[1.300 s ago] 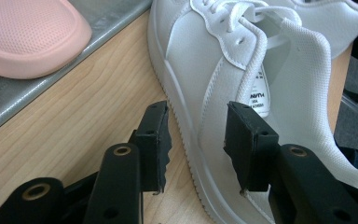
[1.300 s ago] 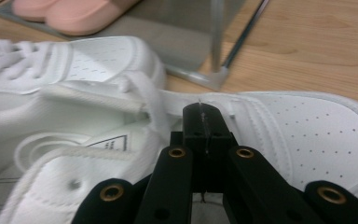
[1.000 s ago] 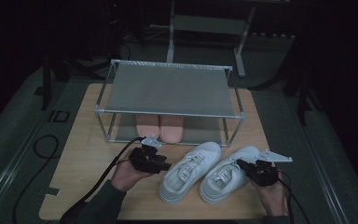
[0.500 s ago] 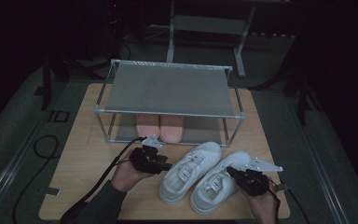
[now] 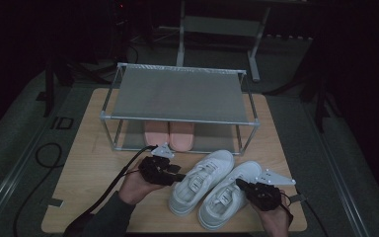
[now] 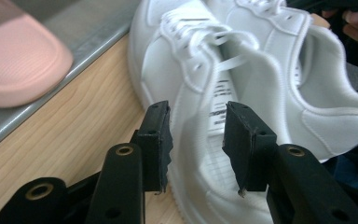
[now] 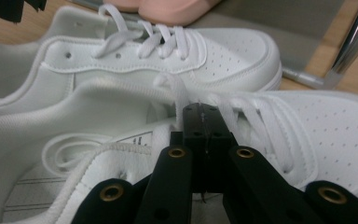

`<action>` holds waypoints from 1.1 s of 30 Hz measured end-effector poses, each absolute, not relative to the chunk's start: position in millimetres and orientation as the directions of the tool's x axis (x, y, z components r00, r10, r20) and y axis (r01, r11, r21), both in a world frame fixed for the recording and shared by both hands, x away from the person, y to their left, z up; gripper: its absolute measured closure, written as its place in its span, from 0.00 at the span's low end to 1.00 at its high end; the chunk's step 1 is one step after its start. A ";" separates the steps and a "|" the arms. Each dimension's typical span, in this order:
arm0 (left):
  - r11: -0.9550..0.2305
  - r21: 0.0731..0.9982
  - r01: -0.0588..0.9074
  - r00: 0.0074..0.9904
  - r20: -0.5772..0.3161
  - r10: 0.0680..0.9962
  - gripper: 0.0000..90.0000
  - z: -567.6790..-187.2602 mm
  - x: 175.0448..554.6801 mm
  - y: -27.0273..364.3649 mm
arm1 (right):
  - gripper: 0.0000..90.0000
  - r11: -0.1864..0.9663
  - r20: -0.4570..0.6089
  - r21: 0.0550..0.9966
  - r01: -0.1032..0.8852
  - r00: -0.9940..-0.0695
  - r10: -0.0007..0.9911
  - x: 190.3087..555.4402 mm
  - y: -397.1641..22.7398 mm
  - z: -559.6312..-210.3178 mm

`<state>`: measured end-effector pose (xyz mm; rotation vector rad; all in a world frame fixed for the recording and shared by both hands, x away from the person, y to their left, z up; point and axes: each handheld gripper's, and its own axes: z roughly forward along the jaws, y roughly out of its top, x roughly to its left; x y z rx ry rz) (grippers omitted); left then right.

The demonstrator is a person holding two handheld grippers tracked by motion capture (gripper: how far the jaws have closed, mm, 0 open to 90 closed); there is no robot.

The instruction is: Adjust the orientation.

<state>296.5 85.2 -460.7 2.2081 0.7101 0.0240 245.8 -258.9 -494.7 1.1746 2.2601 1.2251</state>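
Two white sneakers lie side by side on the wooden table, toes toward the rack. My left gripper is open. It straddles the near side wall of the left sneaker, one jaw outside and one inside the collar, and the inner pad stands off the wall. My right gripper is shut. Its tips rest among the laces at the tongue of the right sneaker. I cannot tell whether anything is pinched there.
A metal shoe rack with a mesh top stands behind the sneakers. A pair of pink slippers sits on its lower shelf. A black cable trails from the left gripper toward the front left. The table's front edge is close to both hands.
The right gripper has moved left and toward the front edge, and the right sneaker's heel end has swung left with it, closer to the left sneaker. The left gripper has stayed put.
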 end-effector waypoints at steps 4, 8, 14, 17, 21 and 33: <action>-0.524 0.717 0.459 0.856 -0.200 0.476 0.67 -454.0 292.1 78.9 | 0.87 0.281 0.084 0.820 0.498 -0.591 0.803 244.7 -262.8 -489.2; -0.529 0.725 0.441 0.862 -0.178 0.475 0.66 -450.6 292.3 74.5 | 0.78 0.257 0.072 0.827 0.500 -0.548 0.833 244.3 -273.1 -486.3; -0.561 0.709 0.427 0.858 -0.122 0.499 0.63 -456.3 296.5 65.5 | 0.71 0.235 0.042 0.831 0.505 -0.478 0.877 241.9 -293.6 -485.0; -0.587 0.694 0.417 0.862 -0.097 0.498 0.63 -461.4 296.7 58.5 | 0.70 0.212 0.049 0.834 0.510 -0.450 0.892 240.5 -305.4 -484.7; -0.606 0.683 0.408 0.863 -0.072 0.500 0.64 -466.2 296.8 51.3 | 0.69 0.189 0.053 0.836 0.515 -0.419 0.906 238.6 -318.3 -483.7; -0.652 0.664 0.366 0.867 0.011 0.498 0.86 -472.8 296.5 46.3 | 0.68 0.138 0.077 0.832 0.538 -0.359 0.930 245.6 -338.2 -492.7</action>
